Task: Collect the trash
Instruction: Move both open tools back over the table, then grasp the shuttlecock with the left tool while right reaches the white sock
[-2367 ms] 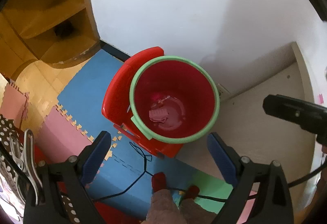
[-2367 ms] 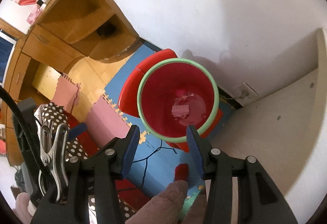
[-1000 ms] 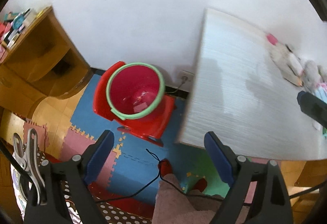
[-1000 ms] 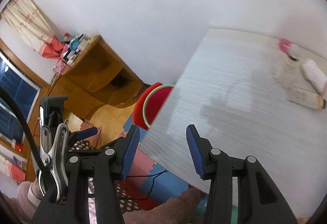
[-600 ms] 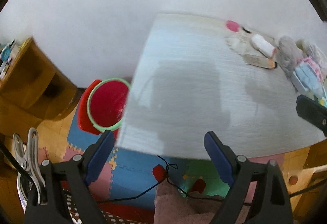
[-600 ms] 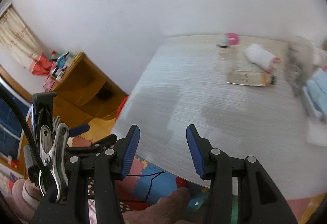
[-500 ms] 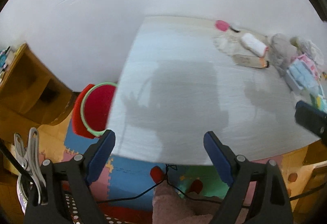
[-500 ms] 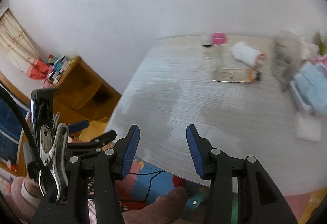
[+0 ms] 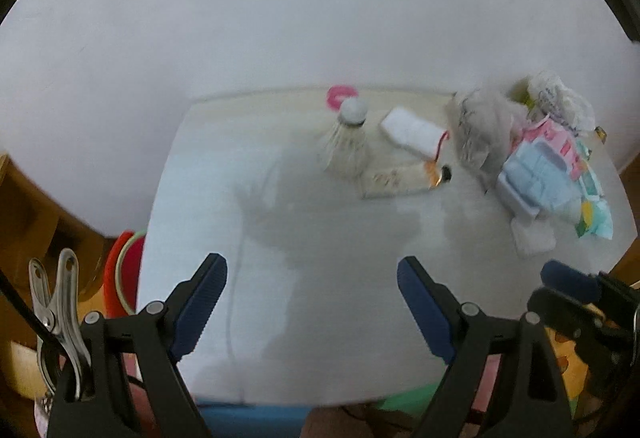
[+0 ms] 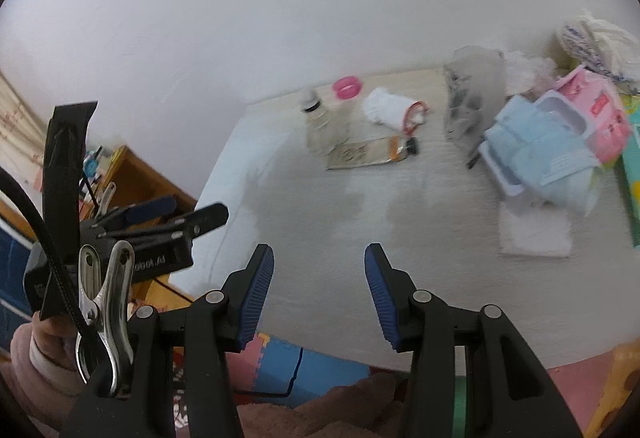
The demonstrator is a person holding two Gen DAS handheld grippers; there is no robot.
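Both grippers hang empty over the pale, wood-grained table; the left gripper has its jaws wide, the right gripper narrower, nothing between either pair. Trash lies along the far edge — a feathered shuttlecock, a white roll, a flat printed sachet, its writing too blurred to read; the red, green-rimmed bin peeks out beside the table's left edge, contents hidden.
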